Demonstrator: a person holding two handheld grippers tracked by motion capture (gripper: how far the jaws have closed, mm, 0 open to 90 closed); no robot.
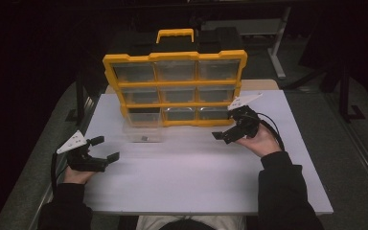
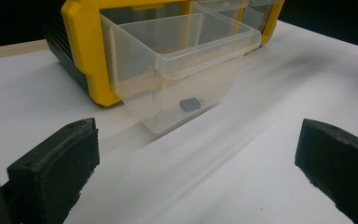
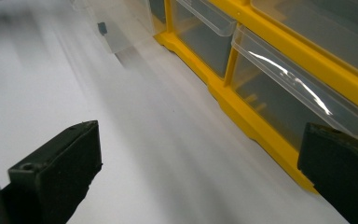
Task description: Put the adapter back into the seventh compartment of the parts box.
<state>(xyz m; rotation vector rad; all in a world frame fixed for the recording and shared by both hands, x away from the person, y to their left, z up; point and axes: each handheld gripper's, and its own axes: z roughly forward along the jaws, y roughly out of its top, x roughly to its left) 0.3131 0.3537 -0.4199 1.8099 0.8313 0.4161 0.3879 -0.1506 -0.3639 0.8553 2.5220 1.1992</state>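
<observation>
Both tools gape wide, left tool (image 1: 101, 149) facing pulled-out drawer (image 2: 177, 70)

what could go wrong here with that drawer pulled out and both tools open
The clear drawer hangs far out of the yellow organizer; a careless tug could drop it and spill the small dark part. The organizer stands upright, so the right tool, close beside it, might tip it. The left tool could crack thin plastic.

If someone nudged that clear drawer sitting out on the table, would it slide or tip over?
The clear drawer is thin plastic holding only one small dark piece, so it is probably light. On the smooth white table it would likely slide. Tall and narrow-bottomed, it might tip if pushed near its rim.
</observation>
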